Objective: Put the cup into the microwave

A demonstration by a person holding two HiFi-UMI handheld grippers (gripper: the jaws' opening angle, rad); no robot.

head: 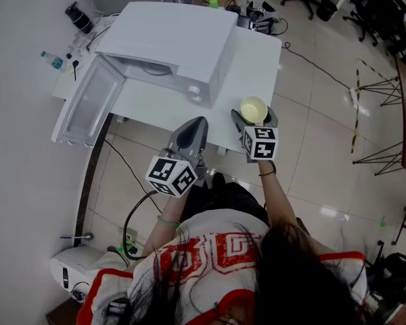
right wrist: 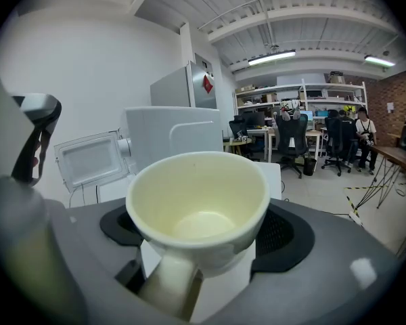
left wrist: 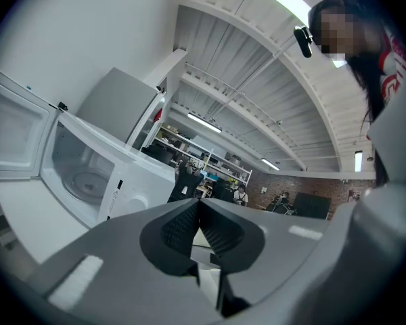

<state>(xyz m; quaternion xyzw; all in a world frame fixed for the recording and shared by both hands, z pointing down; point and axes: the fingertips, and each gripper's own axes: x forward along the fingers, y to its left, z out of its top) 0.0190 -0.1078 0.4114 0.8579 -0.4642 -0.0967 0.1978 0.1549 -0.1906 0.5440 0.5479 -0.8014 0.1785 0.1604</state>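
A pale yellow cup is empty and upright, its handle turned towards the gripper's camera. My right gripper is shut on the cup, over the front right part of the white table. I cannot tell whether the cup rests on the table. The white microwave stands to the left with its door swung wide open. My left gripper hangs shut and empty by the table's front edge, left of the cup.
Small bottles and a black item sit on the table's far left corner. A cable runs over the floor to a white appliance. Office chairs and seated people fill the room behind.
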